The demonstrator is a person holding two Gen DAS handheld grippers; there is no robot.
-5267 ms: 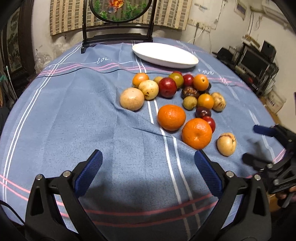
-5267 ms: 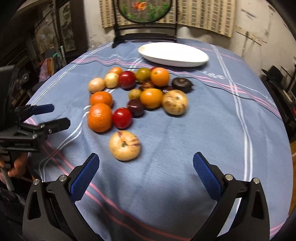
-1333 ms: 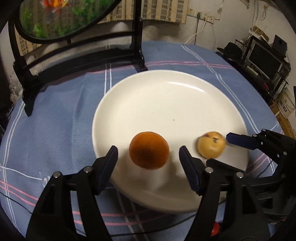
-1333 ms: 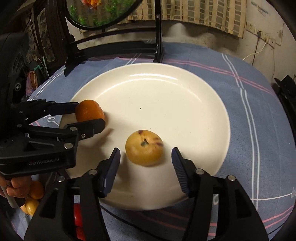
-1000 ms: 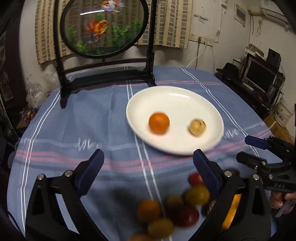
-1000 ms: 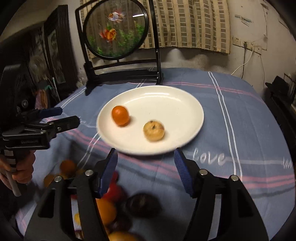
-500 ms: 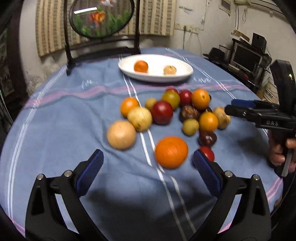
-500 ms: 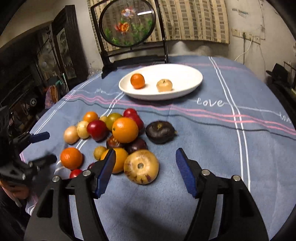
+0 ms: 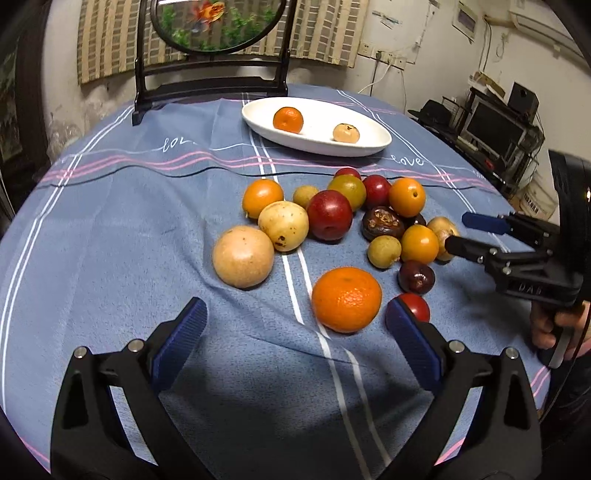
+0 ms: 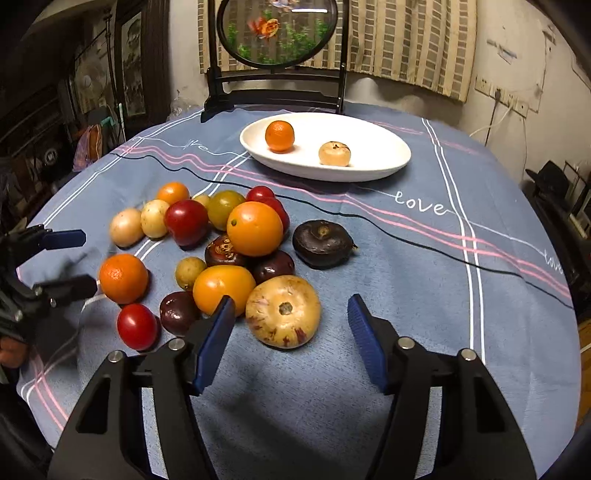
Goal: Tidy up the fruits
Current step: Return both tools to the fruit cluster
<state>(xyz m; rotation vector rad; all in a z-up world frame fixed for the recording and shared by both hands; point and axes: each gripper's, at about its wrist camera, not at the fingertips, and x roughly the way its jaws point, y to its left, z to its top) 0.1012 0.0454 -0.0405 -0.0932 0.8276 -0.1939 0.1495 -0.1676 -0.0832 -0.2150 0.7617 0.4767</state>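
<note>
Presently, the loose heap of mixed fruit [image 10: 229, 251] lies on the blue striped tablecloth [image 10: 443, 295], well short of the white oval plate [image 10: 391, 155] at the far side. That plate holds two pieces apart from one another: a small orange mandarin [image 10: 279, 136] to the left and a pale yellow blotched fruit [image 10: 334, 153] to the right.

Nearest the right gripper [image 10: 290, 332] sits a large pale yellow fruit with reddish flecks [image 10: 283, 311], partly between the blue pads. The pads do not touch it. The jaws stand at a middling width and have just been closing, holding nothing. Just beyond lie a yellow-orange fruit [image 10: 223, 287], a large orange [image 10: 255, 229] and a dark purple flattened fruit [image 10: 323, 243], the last standing slightly apart to the right.

The left gripper [image 9: 291, 339] hangs over the near side of the heap, jaws wide and empty. A large dimpled orange [image 9: 346, 299] lies just ahead of its right pad, with a red cherry tomato [image 9: 415, 304] just behind that pad's tip. A large tan round fruit [image 9: 243, 256] rests further left.

At the table's far edge stands a black-framed round screen with painted goldfish [image 10: 275, 29]. A hand [image 9: 554, 326] grips the right tool's handle.
</note>
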